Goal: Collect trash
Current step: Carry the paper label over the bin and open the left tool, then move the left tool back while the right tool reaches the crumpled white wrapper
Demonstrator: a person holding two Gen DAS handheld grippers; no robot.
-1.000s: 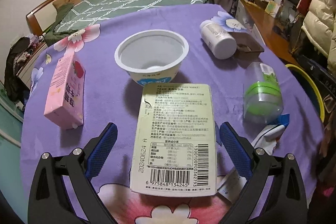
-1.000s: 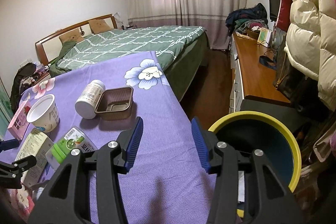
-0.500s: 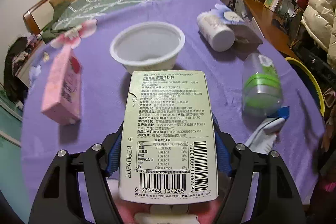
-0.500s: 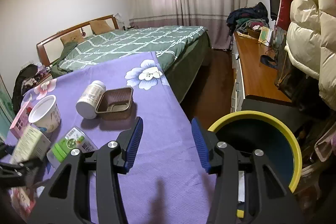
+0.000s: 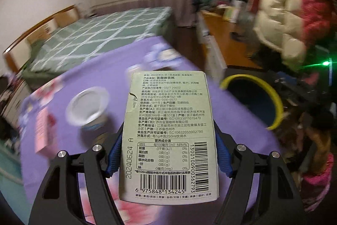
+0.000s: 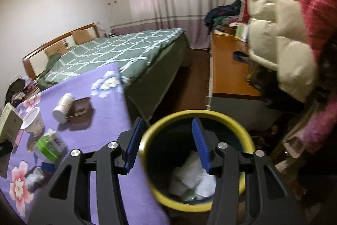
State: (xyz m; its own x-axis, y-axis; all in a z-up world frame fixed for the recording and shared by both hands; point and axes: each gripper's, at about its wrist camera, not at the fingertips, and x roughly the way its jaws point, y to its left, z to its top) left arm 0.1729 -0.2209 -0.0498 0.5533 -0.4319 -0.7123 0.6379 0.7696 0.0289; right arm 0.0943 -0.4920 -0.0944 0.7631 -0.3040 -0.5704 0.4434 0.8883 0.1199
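With the left tongs pinching the flat, pale-green printed carton by its edges above the purple table, it should be carried squarely over the yellow-rimmed bin before letting go. Right tongs hang spread and empty over that round bin, crumpled white paper already inside.

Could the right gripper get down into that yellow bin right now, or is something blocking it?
Probably yes. The right gripper hangs over the yellow bin with its jaws apart and empty, and nothing lies between them and the bin's open mouth. Only white crumpled trash sits at the bottom.
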